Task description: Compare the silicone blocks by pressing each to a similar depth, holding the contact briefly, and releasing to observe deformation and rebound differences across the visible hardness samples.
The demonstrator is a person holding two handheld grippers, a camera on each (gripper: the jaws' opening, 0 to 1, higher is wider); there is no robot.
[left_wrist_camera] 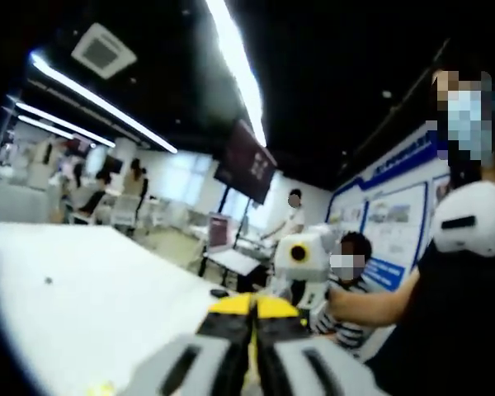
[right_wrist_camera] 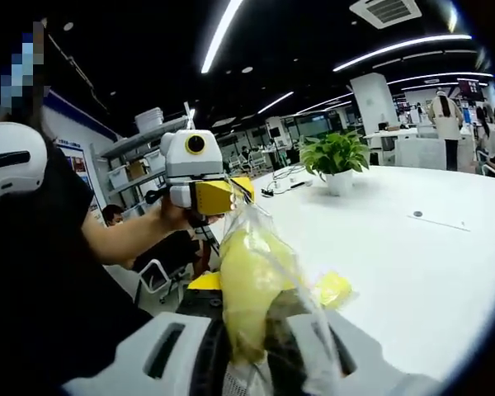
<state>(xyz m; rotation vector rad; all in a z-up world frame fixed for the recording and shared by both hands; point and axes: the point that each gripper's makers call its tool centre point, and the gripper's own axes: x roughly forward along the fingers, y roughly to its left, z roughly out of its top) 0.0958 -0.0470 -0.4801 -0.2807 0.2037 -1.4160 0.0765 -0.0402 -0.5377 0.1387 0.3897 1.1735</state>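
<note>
Clear plastic bag (right_wrist_camera: 268, 272) with yellow blocks (right_wrist_camera: 247, 285) inside, pinched by both hand-held grippers: right (right_wrist_camera: 260, 346), left (right_wrist_camera: 219, 196); above table (right_wrist_camera: 412, 272).

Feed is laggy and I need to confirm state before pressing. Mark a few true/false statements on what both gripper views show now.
1. The right gripper is shut on a clear bag of yellow pieces. True.
2. The left gripper has its yellow-tipped jaws wide open. False: they are closed together.
3. A potted plant stands on the white table. True.
4. The bag lies flat on the table. False: it is held up between the two grippers.
5. A loose yellow piece sits on the table by the right gripper. True.
</note>
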